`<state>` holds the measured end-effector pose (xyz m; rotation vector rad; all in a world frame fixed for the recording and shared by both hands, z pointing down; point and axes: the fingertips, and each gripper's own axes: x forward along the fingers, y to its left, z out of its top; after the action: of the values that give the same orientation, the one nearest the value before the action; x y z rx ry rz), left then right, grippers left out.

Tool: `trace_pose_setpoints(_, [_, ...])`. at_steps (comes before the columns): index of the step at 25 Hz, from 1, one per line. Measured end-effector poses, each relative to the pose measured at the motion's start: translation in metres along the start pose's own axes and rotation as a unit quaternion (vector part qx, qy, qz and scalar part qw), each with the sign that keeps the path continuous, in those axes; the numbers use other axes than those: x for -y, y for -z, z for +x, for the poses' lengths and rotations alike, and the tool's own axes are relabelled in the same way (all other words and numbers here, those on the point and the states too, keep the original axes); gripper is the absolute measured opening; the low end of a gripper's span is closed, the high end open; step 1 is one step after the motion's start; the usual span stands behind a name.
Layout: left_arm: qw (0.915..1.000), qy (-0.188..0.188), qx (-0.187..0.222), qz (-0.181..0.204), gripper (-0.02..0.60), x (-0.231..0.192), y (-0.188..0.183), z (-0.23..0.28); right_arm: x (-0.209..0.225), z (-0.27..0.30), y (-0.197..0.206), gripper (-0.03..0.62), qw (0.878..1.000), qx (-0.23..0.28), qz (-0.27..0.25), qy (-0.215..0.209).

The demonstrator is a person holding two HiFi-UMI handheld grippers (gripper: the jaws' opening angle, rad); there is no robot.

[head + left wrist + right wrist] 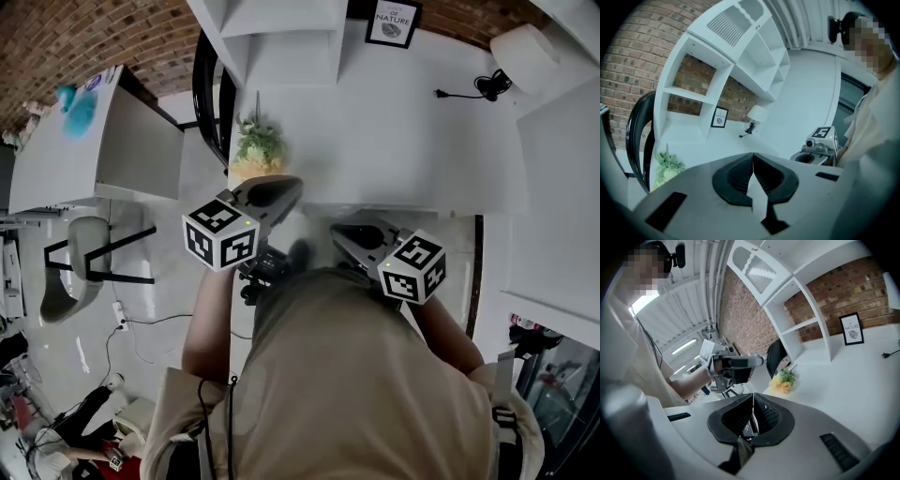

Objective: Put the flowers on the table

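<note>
A small bunch of yellow and green flowers (256, 150) lies on the white table (394, 141), close to its left edge. My left gripper (284, 190) hovers just in front of the bunch, at the table's near edge. Its jaws are shut and hold nothing. In the left gripper view the flowers (668, 166) lie off to the left, well ahead of the shut left gripper (753, 165). My right gripper (347, 232) hangs to the right, over the near table edge, also shut and empty. The right gripper view shows the flowers (783, 380) beyond the right gripper (752, 414).
A framed print (392, 21) leans against the brick wall at the back. A white lamp (523, 52) and a black cable (467, 92) sit at the back right. A black chair (208, 84) stands left of the table, by white shelves (281, 37). Another white table (84, 141) is farther left.
</note>
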<state>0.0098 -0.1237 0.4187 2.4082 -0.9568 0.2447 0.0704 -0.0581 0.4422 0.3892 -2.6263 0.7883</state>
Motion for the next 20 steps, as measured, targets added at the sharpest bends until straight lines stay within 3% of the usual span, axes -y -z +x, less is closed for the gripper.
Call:
trace_pose_setpoints(13, [0.9998,0.009,-0.012,0.016,0.011,0.057,0.017,0.019,0.002,-0.032,0.022,0.021,1.000,-0.001,-0.026,-0.010])
trace_pose_setpoints(20, [0.9995,-0.011,-0.028,0.011,0.011,0.075,0.038,0.025,-0.003,-0.046,0.043,0.021,0.999,-0.004,-0.011,-0.034])
